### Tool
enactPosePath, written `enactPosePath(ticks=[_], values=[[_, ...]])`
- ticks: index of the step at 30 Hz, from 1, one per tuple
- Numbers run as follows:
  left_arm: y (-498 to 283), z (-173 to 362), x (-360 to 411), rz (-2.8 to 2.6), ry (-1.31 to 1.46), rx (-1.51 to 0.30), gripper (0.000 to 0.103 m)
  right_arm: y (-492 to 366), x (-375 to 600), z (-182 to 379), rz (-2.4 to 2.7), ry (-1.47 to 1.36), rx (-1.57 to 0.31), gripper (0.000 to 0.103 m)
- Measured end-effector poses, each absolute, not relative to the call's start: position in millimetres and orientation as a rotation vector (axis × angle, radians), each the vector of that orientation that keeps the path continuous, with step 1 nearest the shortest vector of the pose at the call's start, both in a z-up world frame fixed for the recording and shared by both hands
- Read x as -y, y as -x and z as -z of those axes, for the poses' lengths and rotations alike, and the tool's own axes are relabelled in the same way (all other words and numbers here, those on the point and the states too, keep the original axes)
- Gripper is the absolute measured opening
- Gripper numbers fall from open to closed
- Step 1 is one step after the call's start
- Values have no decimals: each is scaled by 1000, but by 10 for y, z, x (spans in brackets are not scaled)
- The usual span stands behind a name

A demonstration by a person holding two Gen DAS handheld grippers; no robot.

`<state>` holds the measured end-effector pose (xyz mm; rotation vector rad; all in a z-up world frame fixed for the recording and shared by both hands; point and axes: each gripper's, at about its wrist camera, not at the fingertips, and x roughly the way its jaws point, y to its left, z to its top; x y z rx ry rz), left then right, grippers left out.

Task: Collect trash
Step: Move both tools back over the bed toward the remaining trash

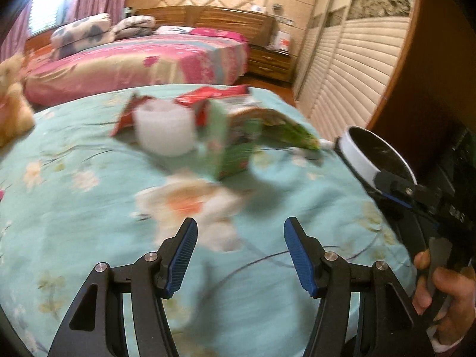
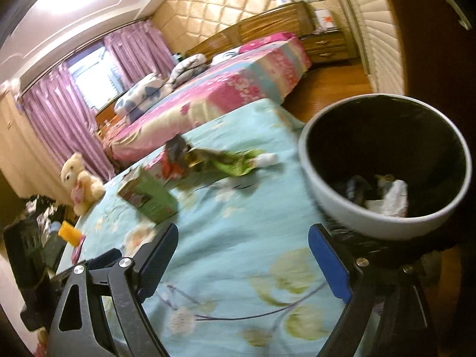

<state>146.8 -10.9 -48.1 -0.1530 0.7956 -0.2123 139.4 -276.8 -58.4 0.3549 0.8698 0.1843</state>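
You've got some trash in the bin (image 2: 386, 160) already, but with both tools (image 1: 240, 254) (image 2: 242, 263) open and empty, the green box (image 2: 148, 196), cup (image 1: 165, 131) and wrappers (image 1: 276, 125) still litter the bed (image 1: 89, 223).

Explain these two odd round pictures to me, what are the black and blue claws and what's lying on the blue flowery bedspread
There is no machine here: a person holds a two-finger tool in each hand, and a wide-angle camera on each tool looks out along its fingers. One picture comes from the left hand-held gripper, the other from the right hand-held gripper. Both stand open with nothing between the blue pads. On the light blue flowered bedspread lie litter: a green cardboard box, red wrappers, a green foil packet and a blurred white round container. A cream teddy bear sits near the edge. The white round bin with black liner already holds some scraps.
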Motion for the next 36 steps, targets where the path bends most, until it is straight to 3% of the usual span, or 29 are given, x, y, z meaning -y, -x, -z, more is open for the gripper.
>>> enactPosePath(ticks=[17, 32, 36], values=[[-1740, 518, -500, 88, 181, -789, 61, -1546, 1990, 688, -340, -246, -888, 93], [-2600, 648, -406, 159, 154, -809, 61, -1656, 1966, 751, -341, -269, -898, 93], [-2759, 698, -427, 167, 156, -809, 56, -1701, 1973, 746, -337, -274, -897, 93]])
